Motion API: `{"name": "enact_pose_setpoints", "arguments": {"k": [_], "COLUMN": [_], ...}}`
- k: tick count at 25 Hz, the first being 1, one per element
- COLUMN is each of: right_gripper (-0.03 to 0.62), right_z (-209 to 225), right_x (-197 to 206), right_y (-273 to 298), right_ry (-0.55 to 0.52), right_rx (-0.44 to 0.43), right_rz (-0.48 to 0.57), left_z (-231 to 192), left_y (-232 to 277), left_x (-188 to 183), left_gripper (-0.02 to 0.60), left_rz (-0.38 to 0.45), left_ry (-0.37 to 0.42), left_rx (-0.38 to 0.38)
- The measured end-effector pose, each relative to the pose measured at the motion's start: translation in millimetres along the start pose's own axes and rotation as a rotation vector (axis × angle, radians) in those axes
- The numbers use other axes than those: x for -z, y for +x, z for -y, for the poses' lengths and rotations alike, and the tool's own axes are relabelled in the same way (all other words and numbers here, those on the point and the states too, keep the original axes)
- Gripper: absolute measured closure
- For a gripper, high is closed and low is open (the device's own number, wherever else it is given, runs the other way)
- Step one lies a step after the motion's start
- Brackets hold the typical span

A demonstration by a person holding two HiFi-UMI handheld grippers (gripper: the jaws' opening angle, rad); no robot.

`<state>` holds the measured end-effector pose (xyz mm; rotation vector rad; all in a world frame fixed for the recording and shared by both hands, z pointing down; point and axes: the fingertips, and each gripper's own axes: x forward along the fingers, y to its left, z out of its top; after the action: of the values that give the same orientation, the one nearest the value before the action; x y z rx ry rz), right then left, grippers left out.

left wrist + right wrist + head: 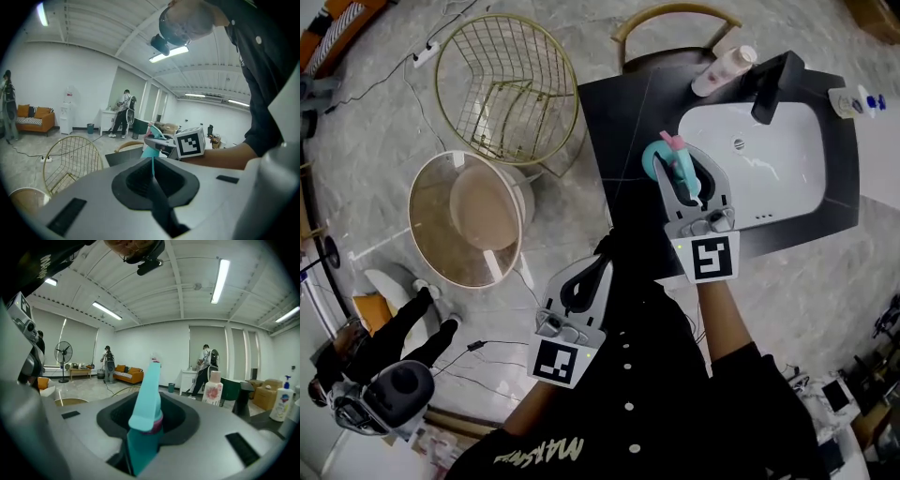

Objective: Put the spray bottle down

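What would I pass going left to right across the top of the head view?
First the wire basket → spray bottle → pink bottle → faucet → pump bottle.

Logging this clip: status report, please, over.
Left hand-held gripper shut, empty. Right hand-held gripper shut on spray bottle, over counter beside sink. Counter there looks bare.

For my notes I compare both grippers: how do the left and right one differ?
The right gripper grips the teal spray bottle; the left gripper is shut on nothing. The right gripper reaches over the black counter; the left gripper does not. Both carry a marker cube.
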<state>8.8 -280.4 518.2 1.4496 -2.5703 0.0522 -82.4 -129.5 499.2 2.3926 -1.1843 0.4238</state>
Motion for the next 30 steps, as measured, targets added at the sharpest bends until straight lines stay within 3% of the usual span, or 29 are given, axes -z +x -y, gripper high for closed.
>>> {"name": "enact_pose_setpoints", "arguments": {"k": [10, 23, 27, 30], "right_gripper": [0.474, 0.471, 0.395, 0.379], "right_z": [-1, -2, -4, -3], "right_x": [16, 30, 28, 21], "right_y": [15, 22, 23, 19], "right_ry": [0.001, 0.01, 0.026, 0.023], "right_rx": [-0.006, -0.017, -0.028, -0.03], "right_rz": [0.014, -0.009, -0.014, -0.006], "left_z": [-3, -4, -4, -2], "left_y": [11, 11, 8, 7], "left_x": [21, 28, 27, 22], "left_gripper": [0.558, 0.558, 0.558, 0.558], "left_rz": [-0.049, -0.044, -0.042, -0.027], "left_ry": [-0.018, -0.034, -0.032, -0.025], "left_rx": [0.013, 0.008, 0.005, 0.002]}}
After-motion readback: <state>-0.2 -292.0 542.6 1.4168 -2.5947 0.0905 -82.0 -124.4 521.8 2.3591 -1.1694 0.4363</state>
